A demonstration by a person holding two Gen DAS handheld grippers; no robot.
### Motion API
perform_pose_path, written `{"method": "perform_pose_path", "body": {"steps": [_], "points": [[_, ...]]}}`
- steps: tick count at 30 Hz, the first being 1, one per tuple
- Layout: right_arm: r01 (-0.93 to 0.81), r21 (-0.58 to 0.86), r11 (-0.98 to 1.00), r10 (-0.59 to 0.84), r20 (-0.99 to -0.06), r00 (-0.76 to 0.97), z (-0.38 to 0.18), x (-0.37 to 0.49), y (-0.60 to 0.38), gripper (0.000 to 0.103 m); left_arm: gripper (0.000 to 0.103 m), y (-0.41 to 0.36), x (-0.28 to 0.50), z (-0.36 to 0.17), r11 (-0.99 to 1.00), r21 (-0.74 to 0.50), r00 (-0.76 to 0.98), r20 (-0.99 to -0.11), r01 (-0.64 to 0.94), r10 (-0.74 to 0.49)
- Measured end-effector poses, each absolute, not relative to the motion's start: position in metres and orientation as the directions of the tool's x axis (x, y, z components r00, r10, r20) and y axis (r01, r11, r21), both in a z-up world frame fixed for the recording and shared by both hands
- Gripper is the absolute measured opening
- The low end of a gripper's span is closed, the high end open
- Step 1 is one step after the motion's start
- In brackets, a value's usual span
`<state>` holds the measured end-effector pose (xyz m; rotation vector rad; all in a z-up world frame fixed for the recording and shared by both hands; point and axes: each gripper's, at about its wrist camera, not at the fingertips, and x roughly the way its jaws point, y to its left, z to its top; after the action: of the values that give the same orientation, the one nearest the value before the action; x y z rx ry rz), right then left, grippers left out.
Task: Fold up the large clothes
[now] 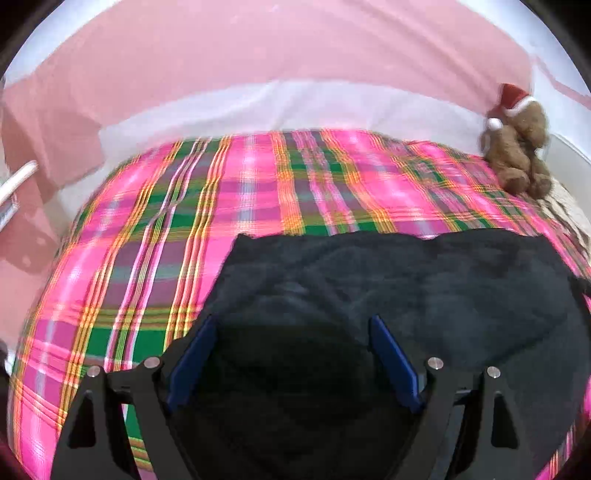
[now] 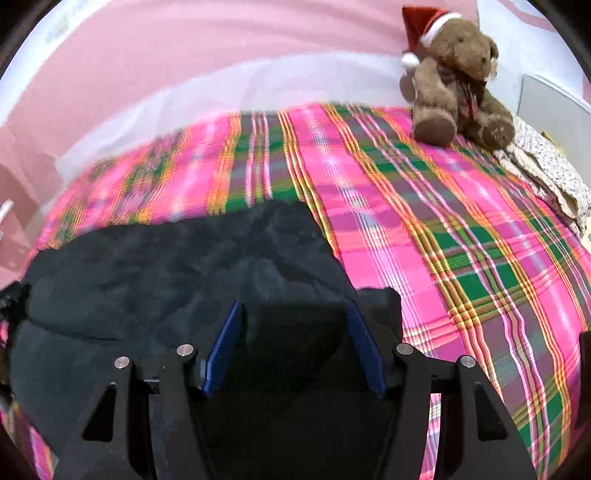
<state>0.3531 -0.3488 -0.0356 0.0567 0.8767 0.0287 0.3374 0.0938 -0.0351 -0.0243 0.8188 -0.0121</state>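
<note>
Black fleece garment [image 1: 388,288] lay spread on the plaid bedspread [image 1: 147,240], flattened for folding; the left gripper [image 1: 291,354] and right gripper [image 2: 293,339] hovered wide-fingered, holding nothing, above its near edge.

No legible text, label, brand or number appears in either wrist view; faint marks on the white surface [image 2: 62,31] at upper left are too blurred to read.

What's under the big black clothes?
The black garment lies on the pink plaid bedspread, which shows all around it. Whatever is beneath its middle is covered, so I cannot tell.
</note>
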Motion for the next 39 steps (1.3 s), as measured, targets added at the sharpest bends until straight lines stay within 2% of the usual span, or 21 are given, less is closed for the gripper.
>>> {"method": "perform_pose_path", "body": {"steps": [3,10,16,21,24,28,31,34,37,39], "points": [[0.009,0.053,0.999,0.036,-0.785,0.619,-0.054,0.361,-0.352,0.059,0.089,0.105,0.343,-0.049,0.994,-0.107,0.679,-0.731,-0.004,-0.076],[0.015,0.001,1.000,-0.008,-0.790,0.613,-0.065,0.362,-0.348,0.060,0.091,0.102,0.344,-0.058,0.995,-0.099,0.690,-0.721,-0.004,-0.069],[0.033,0.012,0.999,-0.012,-0.765,0.644,-0.035,0.348,-0.350,0.060,0.090,0.102,0.332,-0.033,0.995,-0.096,0.696,-0.716,-0.007,-0.064],[0.015,0.035,0.999,0.016,-0.732,0.681,-0.006,0.352,-0.333,0.062,0.090,0.076,0.336,-0.002,0.988,-0.141,0.719,-0.679,0.069,-0.147],[0.054,-0.028,0.998,-0.057,-0.731,0.680,0.000,0.361,-0.322,0.062,0.090,0.045,0.348,0.001,0.982,-0.139,0.706,-0.682,0.127,-0.188],[0.116,-0.232,0.966,-0.251,-0.721,0.646,-0.007,0.368,-0.323,0.062,0.090,0.017,0.366,-0.021,0.982,-0.107,0.652,-0.736,0.155,-0.183],[0.124,-0.187,0.975,-0.223,-0.755,0.617,-0.018,0.368,-0.350,0.062,0.090,0.014,0.369,-0.033,0.982,-0.109,0.646,-0.742,0.151,-0.182],[0.143,-0.045,0.989,-0.130,-0.737,0.664,-0.009,0.356,-0.365,0.062,0.090,0.014,0.369,-0.032,0.981,-0.120,0.650,-0.736,0.151,-0.190],[-0.002,0.057,0.998,0.041,-0.694,0.719,0.007,0.350,-0.339,0.062,0.090,0.019,0.361,-0.020,0.977,-0.137,0.671,-0.710,0.164,-0.212],[-0.094,0.079,0.992,0.123,-0.699,0.705,0.008,0.354,-0.313,0.062,0.090,0.029,0.354,-0.013,0.979,-0.133,0.694,-0.691,0.154,-0.203]]}}
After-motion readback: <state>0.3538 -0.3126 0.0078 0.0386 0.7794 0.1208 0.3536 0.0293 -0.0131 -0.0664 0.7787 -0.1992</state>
